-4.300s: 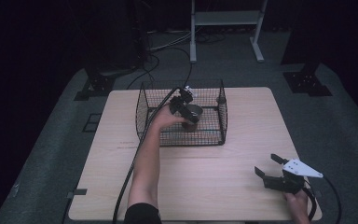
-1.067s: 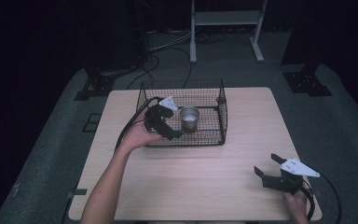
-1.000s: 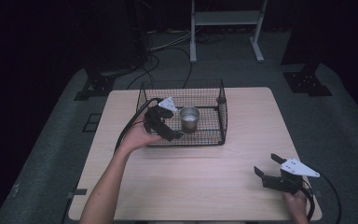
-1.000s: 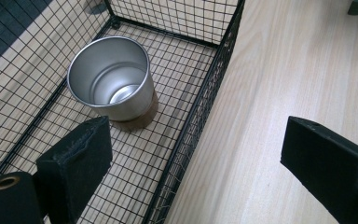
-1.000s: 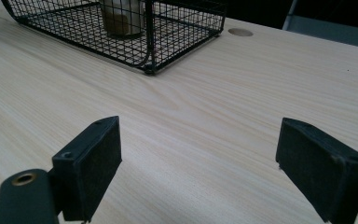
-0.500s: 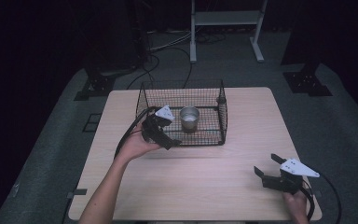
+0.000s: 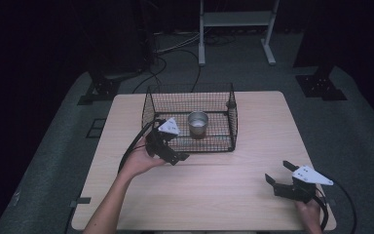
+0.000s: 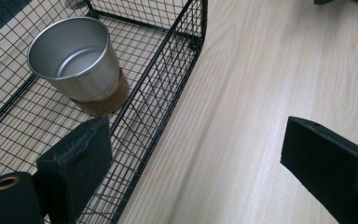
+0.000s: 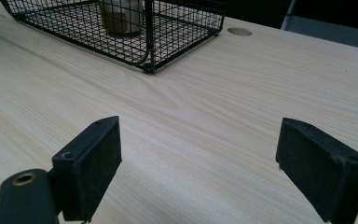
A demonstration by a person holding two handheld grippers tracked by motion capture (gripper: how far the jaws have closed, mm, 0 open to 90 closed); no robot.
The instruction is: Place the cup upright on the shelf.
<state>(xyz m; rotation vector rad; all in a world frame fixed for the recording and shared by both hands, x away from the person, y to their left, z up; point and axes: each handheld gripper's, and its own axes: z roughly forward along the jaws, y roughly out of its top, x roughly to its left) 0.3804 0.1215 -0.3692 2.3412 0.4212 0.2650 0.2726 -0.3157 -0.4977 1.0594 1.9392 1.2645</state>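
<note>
- Dark flooring with cables surrounded a pale wooden table (image 7: 214, 195).
- At the left, the left gripper (image 7: 168, 151) hovered just outside the front left corner of the wire basket (image 7: 233, 122), its jaws spread wide with nothing between them; one jaw sat over the basket's edge, the other over bare wood.
- Inside the basket, near its middle, a metal cup (image 7: 197, 124) stood upright.
- At the right, the right gripper (image 7: 281, 179) rested near the table's front corner, well apart from the basket, jaws wide and empty.
</note>
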